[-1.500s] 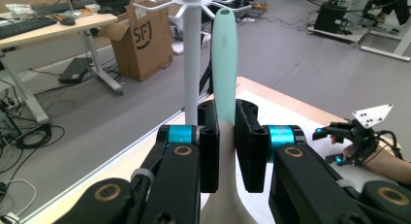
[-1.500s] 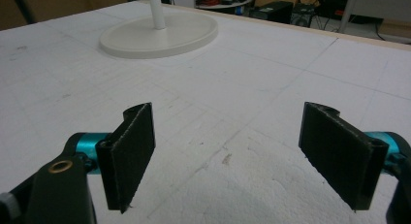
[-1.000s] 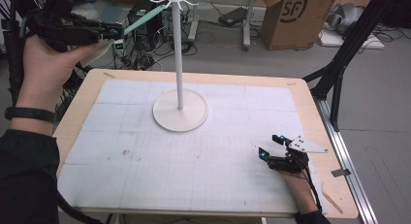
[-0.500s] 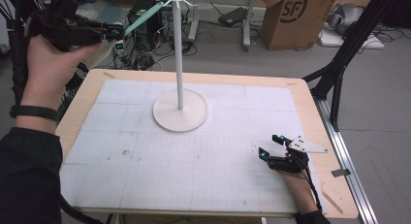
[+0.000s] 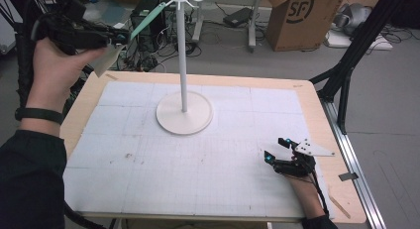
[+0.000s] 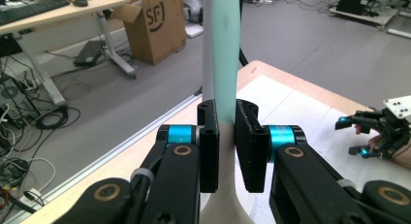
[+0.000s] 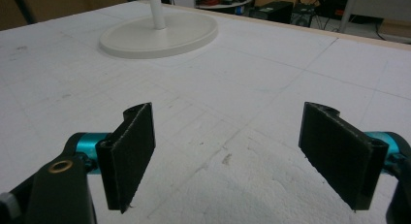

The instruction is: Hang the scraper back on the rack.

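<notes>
Jaws of the left gripper (image 6: 227,146) are pressed together on a long flat tool, pale green in its upper part and cream toward the handle (image 6: 226,64); the pads clamp it from both sides, and the green part rises straight up between them in the left gripper view; from the high view the left gripper (image 5: 116,38) is raised off the table at the far left, with the green strip (image 5: 148,18) slanting up toward the hooks at the top of the white stand (image 5: 182,55); whether the strip touches a hook I cannot tell; the stand's round base (image 5: 184,112) sits on the white mat (image 5: 148,179); the right gripper (image 5: 277,149) rests on the mat near the right edge, well apart from the stand; its jaws stand wide apart with bare mat between them (image 7: 228,151); a cardboard box (image 5: 297,16) sits on the floor beyond the table.
</notes>
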Demonstrator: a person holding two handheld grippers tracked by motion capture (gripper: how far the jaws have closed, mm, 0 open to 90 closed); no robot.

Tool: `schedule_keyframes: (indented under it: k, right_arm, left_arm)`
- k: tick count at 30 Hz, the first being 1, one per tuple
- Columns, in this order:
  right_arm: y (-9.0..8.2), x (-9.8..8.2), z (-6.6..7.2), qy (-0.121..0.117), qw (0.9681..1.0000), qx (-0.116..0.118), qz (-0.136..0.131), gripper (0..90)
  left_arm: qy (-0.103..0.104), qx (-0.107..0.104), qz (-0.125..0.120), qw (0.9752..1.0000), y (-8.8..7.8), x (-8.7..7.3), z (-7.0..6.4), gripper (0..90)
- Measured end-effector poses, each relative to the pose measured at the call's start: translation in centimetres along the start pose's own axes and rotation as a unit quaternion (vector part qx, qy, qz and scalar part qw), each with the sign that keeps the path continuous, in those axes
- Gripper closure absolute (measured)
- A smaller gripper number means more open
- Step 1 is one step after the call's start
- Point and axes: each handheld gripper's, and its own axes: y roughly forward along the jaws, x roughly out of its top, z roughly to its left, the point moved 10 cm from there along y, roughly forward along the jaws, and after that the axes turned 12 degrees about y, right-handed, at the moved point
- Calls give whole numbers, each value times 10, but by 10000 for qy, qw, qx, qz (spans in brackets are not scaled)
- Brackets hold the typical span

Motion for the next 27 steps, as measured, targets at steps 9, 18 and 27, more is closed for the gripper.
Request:
schedule_keyframes:
  k: [9,18,27]
  right_arm:
    - [0,0,0,-28,10000,-6,0,198]
    - [0,0,0,-12,10000,-2,7,198]
    - [0,0,-2,54,10000,-17,-6,198]
  left_arm:
    - [229,83,-220,9995,-1,-19,-8,434]
    - [574,141,-678,9959,-7,-103,-46,229]
    - [333,-101,-759,9965,7,-215,-81,204]
